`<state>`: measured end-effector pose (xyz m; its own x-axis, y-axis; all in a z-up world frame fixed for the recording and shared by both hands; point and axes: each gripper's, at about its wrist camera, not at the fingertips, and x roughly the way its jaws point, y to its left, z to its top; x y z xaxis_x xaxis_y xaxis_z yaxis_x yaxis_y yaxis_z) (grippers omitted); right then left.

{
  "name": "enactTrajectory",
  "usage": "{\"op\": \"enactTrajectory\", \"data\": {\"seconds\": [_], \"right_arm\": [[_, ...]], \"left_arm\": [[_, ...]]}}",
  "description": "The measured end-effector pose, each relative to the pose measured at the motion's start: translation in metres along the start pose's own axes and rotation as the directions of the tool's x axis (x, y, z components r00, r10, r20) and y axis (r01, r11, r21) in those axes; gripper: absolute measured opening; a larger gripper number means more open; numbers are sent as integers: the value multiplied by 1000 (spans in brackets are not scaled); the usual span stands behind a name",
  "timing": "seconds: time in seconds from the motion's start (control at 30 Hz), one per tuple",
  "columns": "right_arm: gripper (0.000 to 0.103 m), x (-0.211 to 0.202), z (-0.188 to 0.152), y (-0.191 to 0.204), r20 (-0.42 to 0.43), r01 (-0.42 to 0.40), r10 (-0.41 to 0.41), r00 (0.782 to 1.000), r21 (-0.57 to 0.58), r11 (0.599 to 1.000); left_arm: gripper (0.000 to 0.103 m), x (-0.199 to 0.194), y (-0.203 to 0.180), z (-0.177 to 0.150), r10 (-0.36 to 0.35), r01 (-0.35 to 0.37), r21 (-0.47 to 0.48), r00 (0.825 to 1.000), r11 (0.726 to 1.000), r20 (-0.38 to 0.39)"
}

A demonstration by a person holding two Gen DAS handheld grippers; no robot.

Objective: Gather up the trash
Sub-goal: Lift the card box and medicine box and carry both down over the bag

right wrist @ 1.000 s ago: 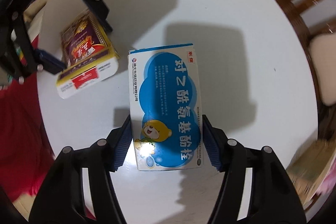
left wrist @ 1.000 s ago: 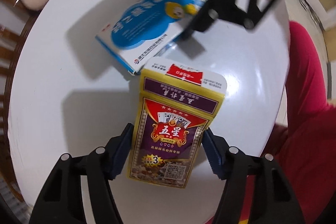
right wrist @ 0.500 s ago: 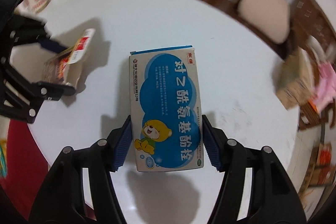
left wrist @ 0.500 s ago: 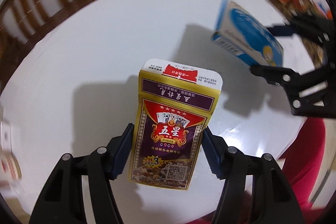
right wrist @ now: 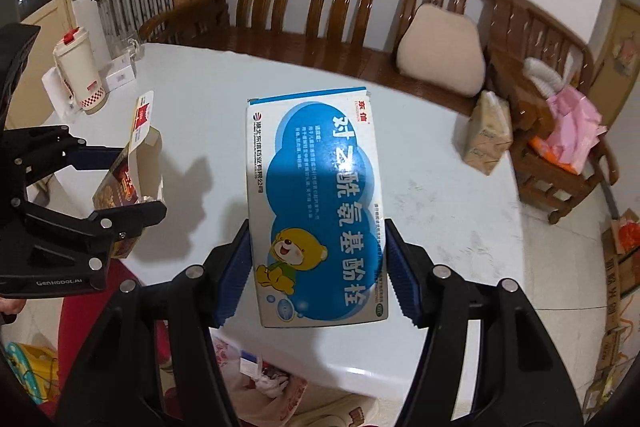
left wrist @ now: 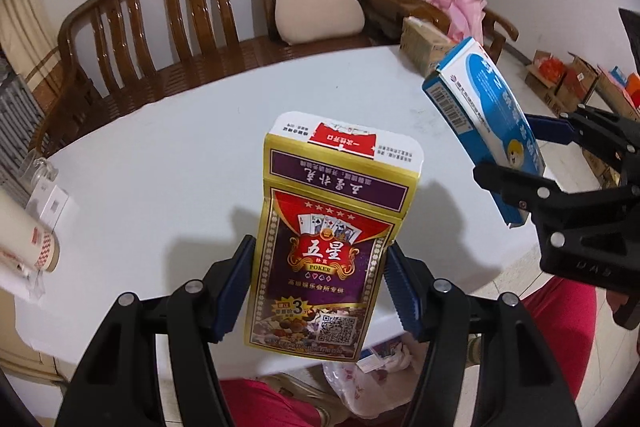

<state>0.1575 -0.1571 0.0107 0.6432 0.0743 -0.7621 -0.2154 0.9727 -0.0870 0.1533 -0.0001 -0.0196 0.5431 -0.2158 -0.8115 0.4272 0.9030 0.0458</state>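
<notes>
A card box [left wrist: 320, 239] is clamped in the left tongs [left wrist: 320, 283] and a medicine box [right wrist: 316, 211] in the right tongs [right wrist: 318, 267], both now lifted off the tabletop [left wrist: 160, 171], seemingly bound for the plastic bag [right wrist: 260, 383] at lower frame

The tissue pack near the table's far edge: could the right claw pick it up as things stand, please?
Probably not: the right claw is shut on the blue medicine box, so it has no free grip for the tissue pack.
</notes>
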Motion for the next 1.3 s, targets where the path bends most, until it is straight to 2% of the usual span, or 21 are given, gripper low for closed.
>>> {"op": "enactTrajectory", "data": {"seconds": [0.3,0.67,1.0,1.3], "right_arm": [[61,-52,-30,26,40,7,-6,999,-25,1000],[61,-80,-73,63,54,-9,12,998,-50,999],[61,-87,-109,84,22,-30,31,999,-41,999],[61,-73,-143,91,-34,-45,44,998,-18,999]], "left_arm": [[61,-26,-12,-27,10,-10,-19,1000,1000,10],[61,-45,-19,-76,23,-23,-36,1000,999,6],[61,-45,-31,-113,8,-9,-22,1000,1000,-15],[61,-23,-41,-137,-33,32,-15,996,999,-79]]}}
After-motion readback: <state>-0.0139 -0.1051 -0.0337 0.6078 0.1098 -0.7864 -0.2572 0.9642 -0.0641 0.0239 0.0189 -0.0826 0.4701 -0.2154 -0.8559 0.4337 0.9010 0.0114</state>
